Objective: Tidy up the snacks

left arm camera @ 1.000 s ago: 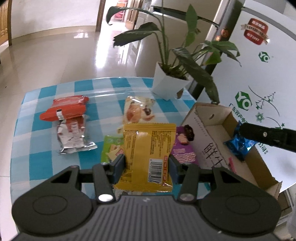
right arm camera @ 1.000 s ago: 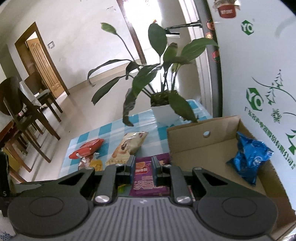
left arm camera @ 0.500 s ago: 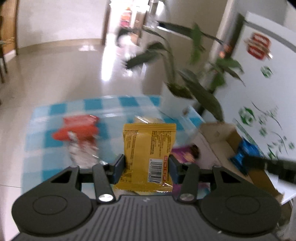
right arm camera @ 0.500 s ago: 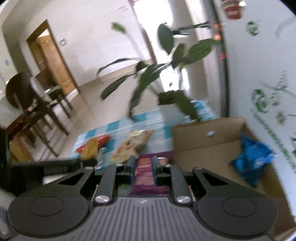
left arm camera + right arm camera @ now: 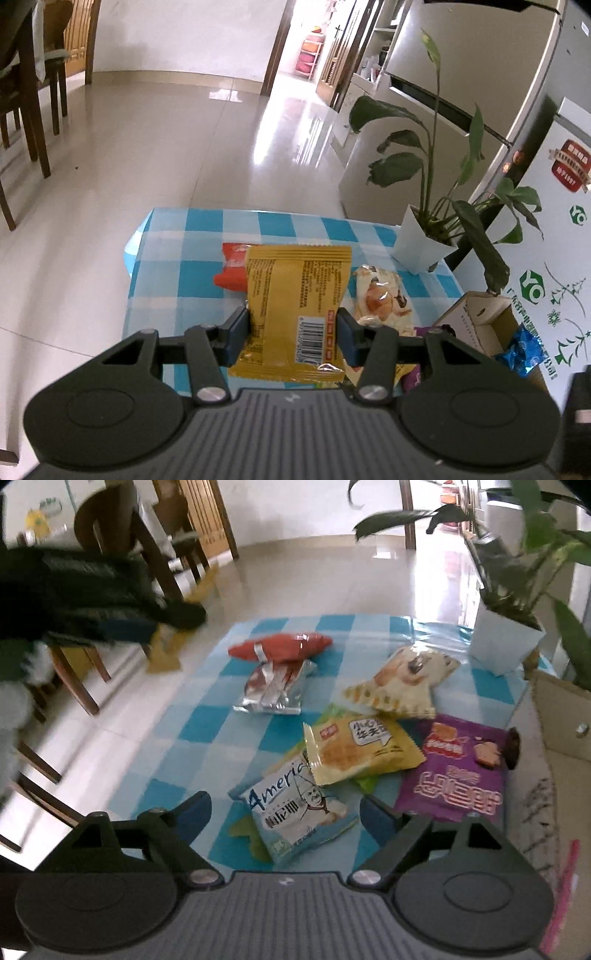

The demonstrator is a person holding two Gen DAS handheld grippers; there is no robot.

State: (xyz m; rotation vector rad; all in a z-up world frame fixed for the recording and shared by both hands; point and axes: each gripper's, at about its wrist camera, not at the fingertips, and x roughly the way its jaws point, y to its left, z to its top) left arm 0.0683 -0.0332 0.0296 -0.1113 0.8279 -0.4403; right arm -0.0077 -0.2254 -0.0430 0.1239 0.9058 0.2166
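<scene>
- Left wrist view: my left gripper (image 5: 292, 332) is clamped on a yellow snack packet (image 5: 295, 306), one blue pad on each side of it, barcode side towards me, and the packet stands upright between the fingers, lifted above the table.
- Ahead of my fingers lies the blue checked tablecloth (image 5: 192, 258). A red packet (image 5: 232, 271) peeks out from behind the yellow one on its left side.
- Just right of my right finger is a clear pastry packet (image 5: 380, 299), and further ahead on the right stands a white plant pot (image 5: 421, 245).
- Low on the right I see the cardboard box (image 5: 476, 323) with a blue wrapper (image 5: 519, 350) inside it; a strip of purple packet (image 5: 413, 376) shows beneath my right finger.
- Right wrist view: my right gripper (image 5: 286, 818) is spread wide with nothing in it, poised over the table.
- Between my open fingers, lying flat, is a light-blue packet with a chef drawing (image 5: 299, 808).
- Just ahead of that, overlapping its far corner, is a second yellow packet (image 5: 360, 751); a purple snack bag (image 5: 458, 771) lies ahead of my right finger.
- Further ahead: the pastry packet (image 5: 400, 683), a silver foil packet (image 5: 275, 690) and the red one (image 5: 280, 648) touching it.
- The box edge (image 5: 561, 716) is on my far right; the blurred dark shape at upper left is my other tool (image 5: 92, 594).
</scene>
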